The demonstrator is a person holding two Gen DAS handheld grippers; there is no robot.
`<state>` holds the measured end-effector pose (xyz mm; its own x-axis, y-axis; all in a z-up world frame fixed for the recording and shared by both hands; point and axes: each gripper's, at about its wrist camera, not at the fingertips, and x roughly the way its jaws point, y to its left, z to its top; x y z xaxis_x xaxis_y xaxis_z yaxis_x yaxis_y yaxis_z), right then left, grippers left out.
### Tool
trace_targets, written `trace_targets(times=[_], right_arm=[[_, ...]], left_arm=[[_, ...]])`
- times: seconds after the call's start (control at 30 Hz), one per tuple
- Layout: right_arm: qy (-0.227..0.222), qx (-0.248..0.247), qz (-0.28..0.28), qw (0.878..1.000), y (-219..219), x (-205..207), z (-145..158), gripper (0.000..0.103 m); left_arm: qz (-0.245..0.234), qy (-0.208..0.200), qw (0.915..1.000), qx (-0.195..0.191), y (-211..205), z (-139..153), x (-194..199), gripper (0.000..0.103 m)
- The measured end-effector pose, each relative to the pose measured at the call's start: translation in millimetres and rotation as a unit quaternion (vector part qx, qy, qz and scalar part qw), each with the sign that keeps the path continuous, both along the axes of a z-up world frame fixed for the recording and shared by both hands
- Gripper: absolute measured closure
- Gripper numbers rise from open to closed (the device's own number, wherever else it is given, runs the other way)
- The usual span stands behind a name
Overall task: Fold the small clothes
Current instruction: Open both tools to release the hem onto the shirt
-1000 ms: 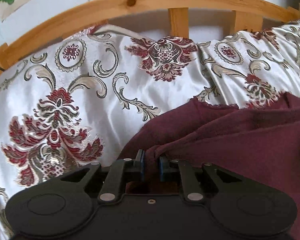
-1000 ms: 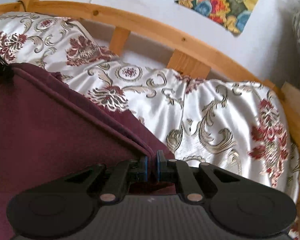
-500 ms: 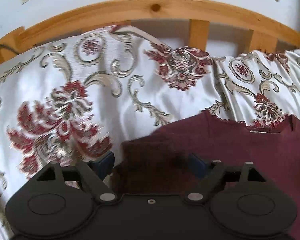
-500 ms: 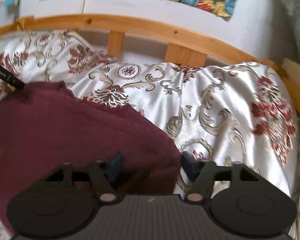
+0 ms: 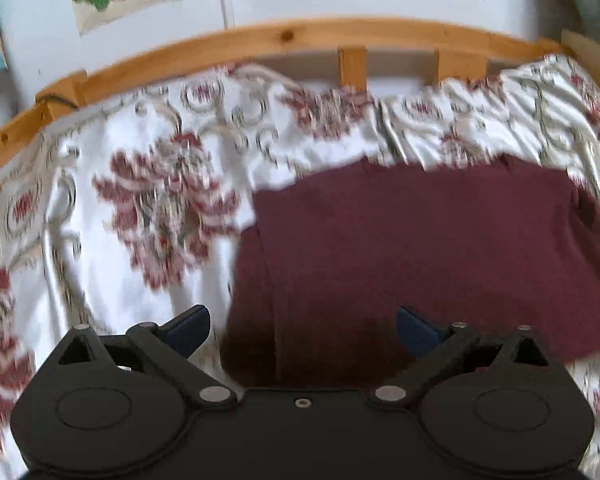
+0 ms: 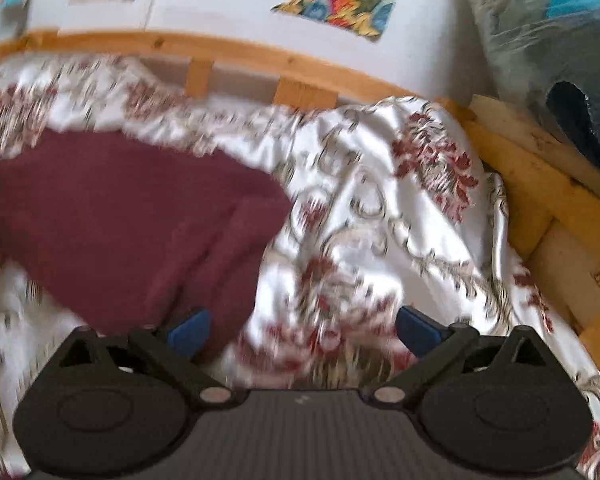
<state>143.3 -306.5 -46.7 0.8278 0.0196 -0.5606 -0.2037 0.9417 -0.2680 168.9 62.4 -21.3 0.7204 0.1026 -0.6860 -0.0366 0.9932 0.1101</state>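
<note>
Dark maroon knitted garment point(image 5: 420, 248) is seen flat on floral satin bedspread point(image 5: 140, 200), centre-right of frame. Left tool point(image 5: 303, 326) & right tool point(image 6: 303, 326): jaws opening wide, nothing gripped.

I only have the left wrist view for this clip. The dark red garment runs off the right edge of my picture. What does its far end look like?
Observer: In the right wrist view the garment ends in a rounded, doubled-over edge lying on the flowered bedspread.
Operator: Is the right gripper gripping that end?
Observer: No. The right gripper has its jaws opening, with mostly bedspread between them; only its left finger overlaps the cloth.
Operator: Anything beyond the bed on that side?
Observer: Yes, a wooden side rail, with a grey bundle wrapped in clear plastic above it.
</note>
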Motion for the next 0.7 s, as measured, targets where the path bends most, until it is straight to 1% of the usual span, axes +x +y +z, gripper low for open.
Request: trace_targets(times=[0.1, 0.2, 0.23, 0.3, 0.37, 0.4, 0.43, 0.47, 0.5, 0.53, 0.6, 0.63, 0.67, 0.7], right_arm=[[0.017, -0.054, 0.032, 0.998, 10.1, -13.0, -14.1, 0.001], [-0.006, -0.121, 0.063, 0.991, 24.5, -23.0, -23.1, 0.001], [-0.017, -0.141, 0.067, 0.988, 29.3, -25.7, -26.3, 0.003], [-0.034, -0.182, 0.085, 0.979, 39.9, -27.2, -33.2, 0.013], [-0.045, -0.206, 0.092, 0.973, 47.4, -25.3, -38.1, 0.03], [-0.047, -0.209, 0.099, 0.972, 50.2, -23.9, -41.1, 0.033], [-0.046, -0.209, 0.106, 0.971, 52.5, -23.5, -42.7, 0.041], [-0.045, -0.21, 0.111, 0.97, 54.6, -23.3, -44.6, 0.052], [-0.047, -0.214, 0.118, 0.969, 58.3, -24.4, -47.1, 0.058], [-0.048, -0.218, 0.125, 0.967, 60.9, -25.6, -48.4, 0.07], [-0.046, -0.224, 0.144, 0.963, 64.6, -27.7, -51.8, 0.084], [-0.042, -0.222, 0.149, 0.963, 65.2, -28.3, -52.3, 0.093], [-0.038, -0.215, 0.151, 0.964, 65.8, -29.5, -50.8, 0.093], [-0.037, -0.205, 0.147, 0.967, 63.7, -27.4, -48.3, 0.096]], left_arm=[[0.005, 0.014, 0.9999, 0.0, -2.2, -5.9, -10.2, 0.003], [0.012, 0.025, 0.9996, -0.009, -1.5, -9.6, -15.7, 0.003], [0.015, 0.026, 0.9994, -0.013, -1.2, -10.2, -16.1, 0.003], [0.025, 0.03, 0.999, -0.021, -0.3, -11.2, -17.3, 0.003], [0.032, 0.032, 0.9985, -0.031, 0.5, -11.8, -18.1, 0.003], [0.033, 0.033, 0.9983, -0.035, 0.5, -12.2, -18.3, 0.003], [0.033, 0.035, 0.9981, -0.038, 0.3, -12.6, -18.4, 0.003], [0.032, 0.038, 0.998, -0.04, 0.2, -13.4, -18.4, 0.003], [0.029, 0.04, 0.9979, -0.042, 0.1, -14.2, -18.3, 0.003], [0.027, 0.042, 0.9979, -0.041, -0.2, -15.0, -18.5, 0.003], [0.023, 0.041, 0.9983, -0.035, -1.1, -16.1, -19.2, 0.003], [0.021, 0.041, 0.9984, -0.033, -1.3, -16.6, -19.3, 0.003], [0.021, 0.042, 0.9985, -0.031, -1.1, -17.2, -19.3, 0.003], [0.021, 0.043, 0.9984, -0.03, -0.5, -18.0, -19.2, 0.003]])
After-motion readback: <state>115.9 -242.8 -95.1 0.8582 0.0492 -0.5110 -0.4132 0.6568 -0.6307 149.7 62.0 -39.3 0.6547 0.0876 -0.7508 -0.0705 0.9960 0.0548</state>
